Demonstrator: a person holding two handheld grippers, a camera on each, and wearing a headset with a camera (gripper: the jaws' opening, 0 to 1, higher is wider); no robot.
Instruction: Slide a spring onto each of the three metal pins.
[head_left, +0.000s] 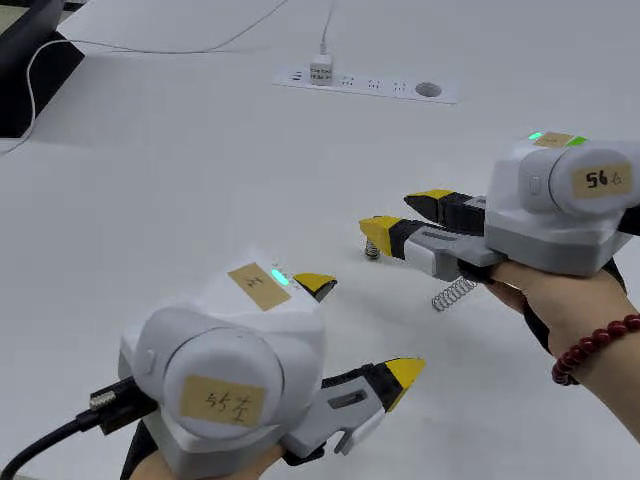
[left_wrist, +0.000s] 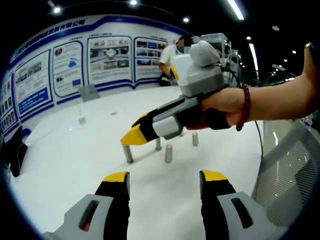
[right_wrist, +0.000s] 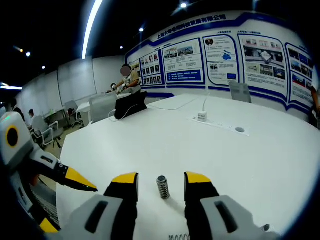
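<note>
- Our left hand-held gripper (head_left: 360, 328) sits over the table (head_left: 200, 180), jaws wide apart, nothing in them.
- One metal pin (head_left: 372, 250) stands upright with a spring (right_wrist: 162, 186) coiled around it.
- A loose spring (head_left: 453, 293) lies flat on the table, near that pin.
- Our right hand-held gripper (head_left: 405, 215) is open and empty too. In its own view the pin sits between the jaws, clear of both.

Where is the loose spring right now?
Head view: the loose spring lies flat on the white table, just beneath the right claw, right of the spring-covered pin.
</note>
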